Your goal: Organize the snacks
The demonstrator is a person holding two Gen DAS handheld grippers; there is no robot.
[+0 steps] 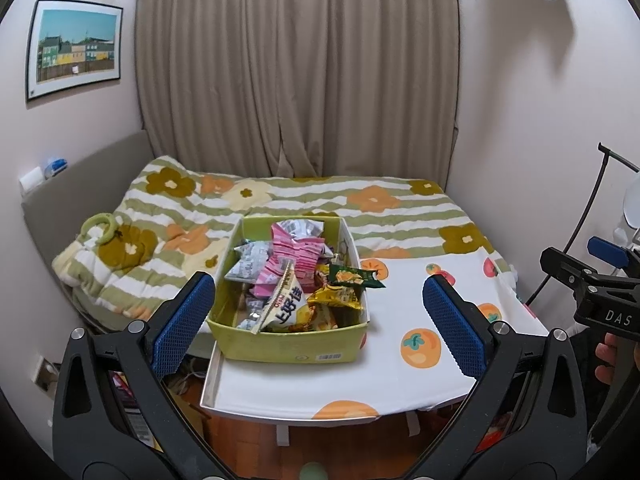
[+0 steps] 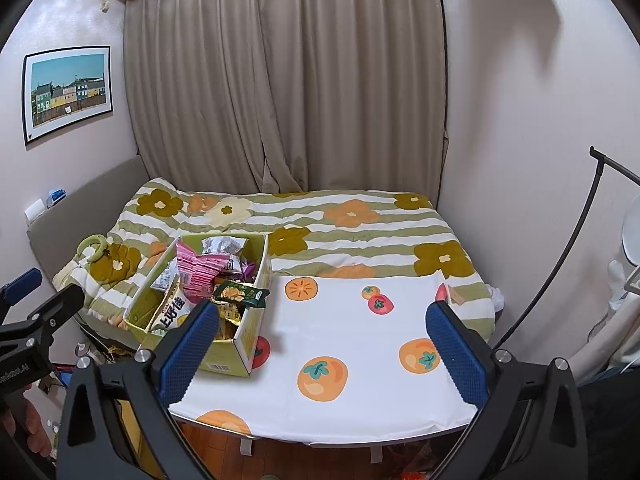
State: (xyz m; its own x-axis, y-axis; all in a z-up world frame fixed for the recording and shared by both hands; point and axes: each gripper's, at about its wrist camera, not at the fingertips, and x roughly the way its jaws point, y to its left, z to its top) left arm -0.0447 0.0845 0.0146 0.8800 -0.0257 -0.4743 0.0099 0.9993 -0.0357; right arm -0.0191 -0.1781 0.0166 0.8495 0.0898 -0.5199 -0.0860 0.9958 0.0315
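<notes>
A green box (image 1: pixel 288 344) heaped with snack packets (image 1: pixel 298 276) sits at the left end of the tabletop (image 2: pixel 360 360), beside the bed (image 2: pixel 320 224). Both left tongs (image 1: pixel 316 320) and right tongs (image 2: pixel 320 344) hang wide open, empty, short of it. The heap fits either snacks gathered in or awaiting sorting.

I see the snack box (image 1: pixel 288 350) as matt yellow-green cardboard, and the packets (image 1: pixel 294 276) in it as glossy, crinkled foil and plastic. My left hand-held gripper (image 1: pixel 320 316) has matt black plastic arms and rough, blue dimpled pads (image 1: pixel 182 320). A smooth printed cloth (image 2: pixel 352 344) covers the desk; the bed's quilt (image 2: pixel 360 220) looks soft.
</notes>
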